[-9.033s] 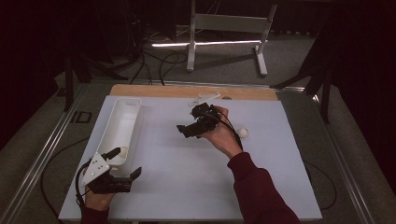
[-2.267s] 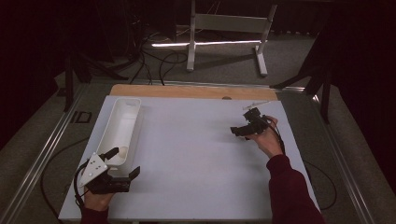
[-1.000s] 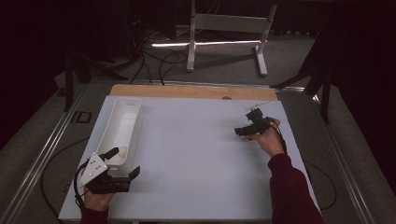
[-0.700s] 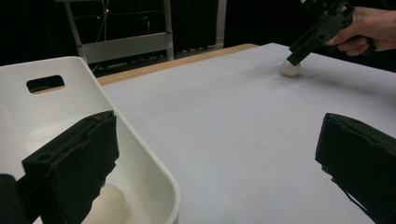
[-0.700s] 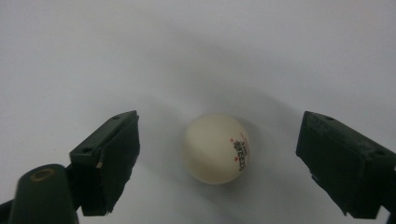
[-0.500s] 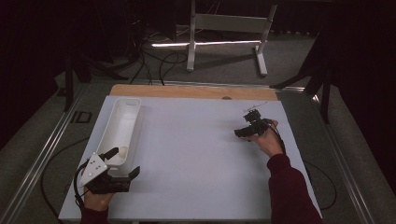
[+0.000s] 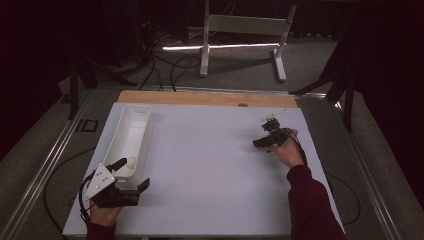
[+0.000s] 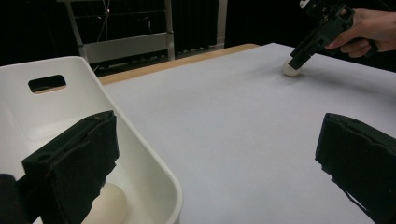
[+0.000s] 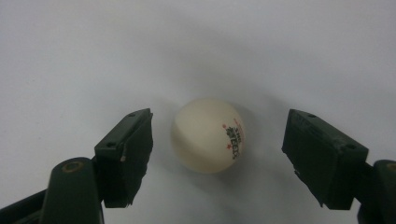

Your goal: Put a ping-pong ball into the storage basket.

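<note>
Right gripper (image 9: 217, 154) jaws, just closing, are held apart around one ball (image 9: 208, 135) on the table (image 7: 210, 165), untouched. Left gripper (image 8: 219, 158) is held open; a second ball (image 8: 105, 207), half hidden, lies in the tray (image 8: 154, 172).

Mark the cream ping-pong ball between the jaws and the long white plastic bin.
cream ping-pong ball (image 9: 208, 135), right gripper view, middle of its face.
long white plastic bin (image 7: 141, 108), high view, far rim.

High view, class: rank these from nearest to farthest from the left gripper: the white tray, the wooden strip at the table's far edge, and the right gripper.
1. The white tray, right beside the left gripper, at the table's left; one of the gripper's fingers reaches its near end.
2. The right gripper, across the table at its right side.
3. The wooden strip, along the far edge.
</note>
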